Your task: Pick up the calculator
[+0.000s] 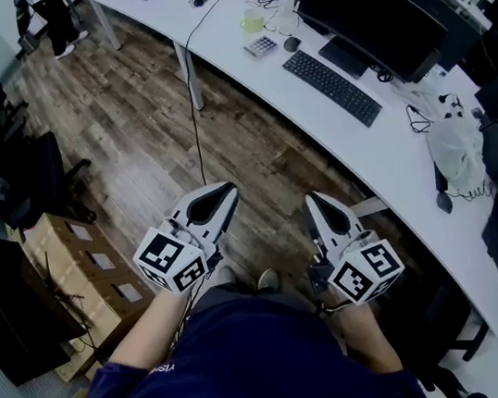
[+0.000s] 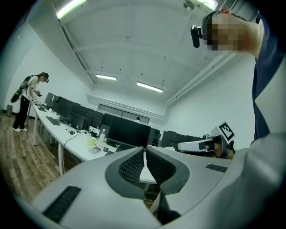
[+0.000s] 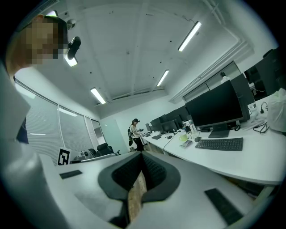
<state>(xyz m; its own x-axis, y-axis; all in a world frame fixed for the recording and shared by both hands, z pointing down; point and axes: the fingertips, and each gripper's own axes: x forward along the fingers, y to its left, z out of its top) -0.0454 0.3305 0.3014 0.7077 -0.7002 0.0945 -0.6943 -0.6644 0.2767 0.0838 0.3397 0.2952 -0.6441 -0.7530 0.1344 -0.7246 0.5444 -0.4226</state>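
Head view: calculator [image 1: 260, 46] lies on the counter [image 1: 249, 81] at twelve o'clock; my left gripper [image 1: 227, 190] and right gripper [image 1: 311, 200] keep jaws closed, empty.

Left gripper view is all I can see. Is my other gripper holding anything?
Observer: No. The right gripper is shut and empty.
Operator: What's on the floor beside me?
Observer: Cardboard boxes, on your left.
Operator: And on the desk to my right?
Observer: A white bag, far from the calculator.
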